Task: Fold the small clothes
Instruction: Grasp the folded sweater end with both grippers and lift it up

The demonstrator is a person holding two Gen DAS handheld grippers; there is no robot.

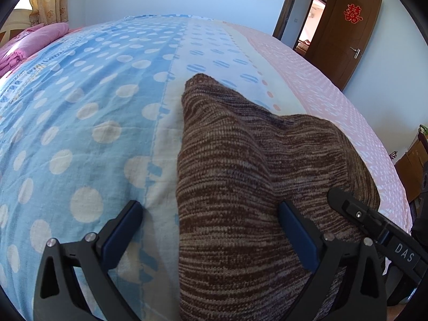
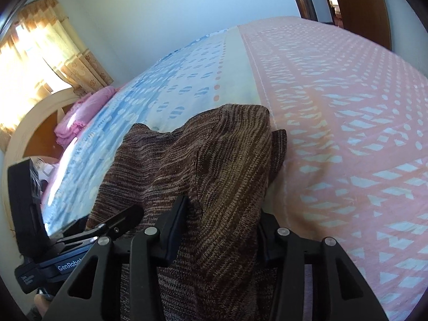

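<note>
Your left gripper (image 1: 211, 232) is hanging with jaws spread around the knit (image 1: 240, 165) lying on the bed (image 1: 80, 107). Your right gripper (image 2: 222, 230) is pinching a bunched fold of it. You are mid-grasp; next, probably close left, then lift together.

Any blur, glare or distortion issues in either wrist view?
Left wrist: sharp, heavy fisheye bowing the bedspread, dark vignette corners. Right wrist: curtain blown out by sunlight, bedspread's blue part softly blurred, brown knit garment still crisp.
</note>
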